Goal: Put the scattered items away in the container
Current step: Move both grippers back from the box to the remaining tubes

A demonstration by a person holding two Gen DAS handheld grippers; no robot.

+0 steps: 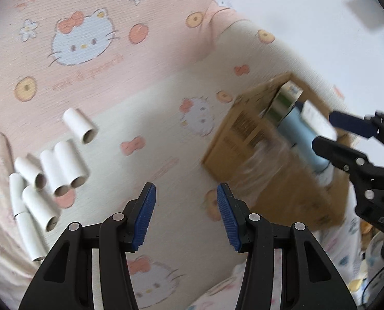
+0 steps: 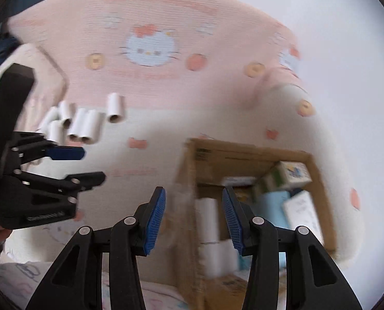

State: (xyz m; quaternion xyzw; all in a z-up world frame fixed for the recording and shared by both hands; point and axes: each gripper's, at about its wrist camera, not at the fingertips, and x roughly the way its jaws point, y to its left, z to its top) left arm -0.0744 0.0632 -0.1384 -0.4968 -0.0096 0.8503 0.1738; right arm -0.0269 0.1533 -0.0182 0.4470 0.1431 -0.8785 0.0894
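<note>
Left of the open brown cardboard box [image 1: 246, 139], white cardboard tubes [image 1: 63, 165] lie clustered on the pink cartoon-cat blanket [image 1: 166, 90]. Left gripper [image 1: 186, 214] and right gripper [image 2: 194, 219] jaws gape empty, the tubes well beyond them.

Box [image 2: 246, 155] contents motion-blurred, indistinct.

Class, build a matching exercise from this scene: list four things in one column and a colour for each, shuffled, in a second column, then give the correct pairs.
Things
1. paper tubes
2. cardboard box
3. gripper pads
4. bow print

Colours
A. brown
B. pink
C. white
D. blue

Pairs: 1-C, 2-A, 3-D, 4-B
</note>
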